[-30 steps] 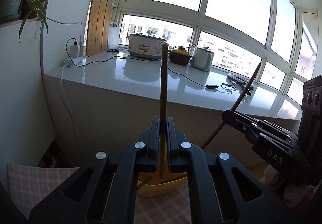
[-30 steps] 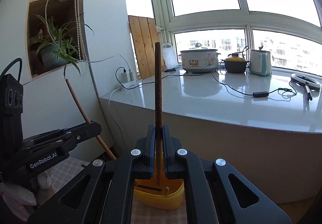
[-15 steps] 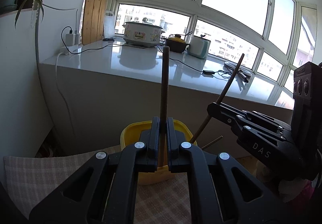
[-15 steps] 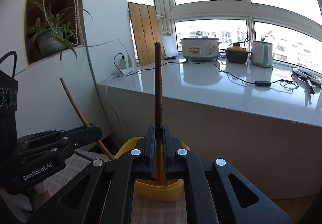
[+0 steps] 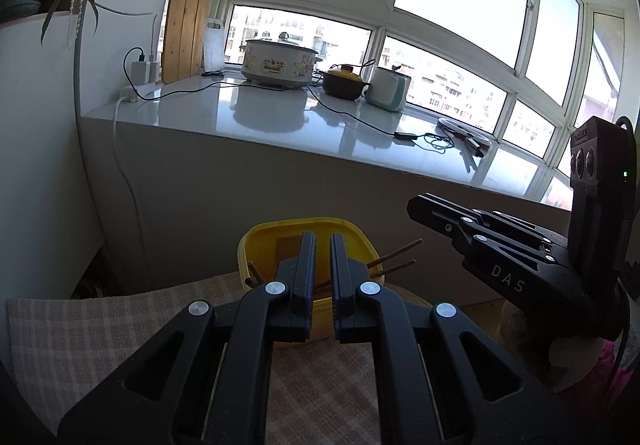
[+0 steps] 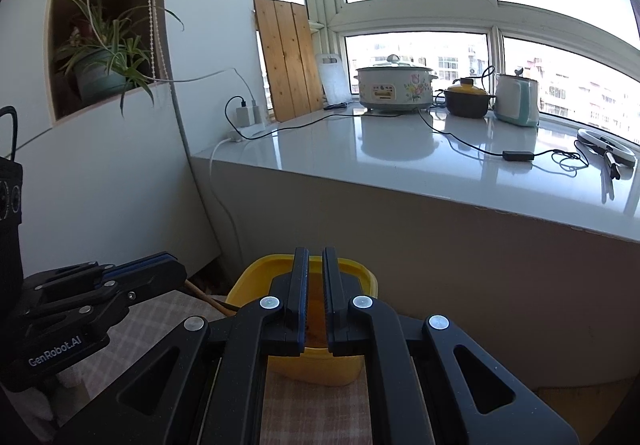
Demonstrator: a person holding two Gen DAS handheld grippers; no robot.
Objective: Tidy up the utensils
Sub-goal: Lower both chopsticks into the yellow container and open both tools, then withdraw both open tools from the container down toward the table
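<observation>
Two grippers hang over a yellow tub (image 5: pixel 362 241) that sits on a checked cloth (image 5: pixel 100 329). The left gripper (image 5: pixel 322 245) has its two fingers a little apart, with a thin gap between them and nothing in it. The right gripper (image 6: pixel 315 257) looks the same: a thin gap and nothing held.

The chopsticks (image 5: pixel 394 257) are in the tub, right below and in front of the left gripper. Two brown ends stick out over the right side of the rim, side by side and tilted up to the right. Another brown end (image 5: pixel 254 271) leans at the left side of the rim. More brown wood shows low in the tub between the left gripper's fingers.

In the right wrist view the tub (image 6: pixel 360 365) sits just under the right gripper, and one brown stick (image 6: pixel 208 299) pokes out over its left side. The left gripper (image 6: pixel 168 269) is seen there too, close by on the left.

Behind the tub stands a white bench (image 5: pixel 256 117) with a flowered cooker (image 5: pixel 278 63), a brown pot with a yellow lid (image 5: pixel 344 83) and a pale kettle (image 5: pixel 388 89).
</observation>
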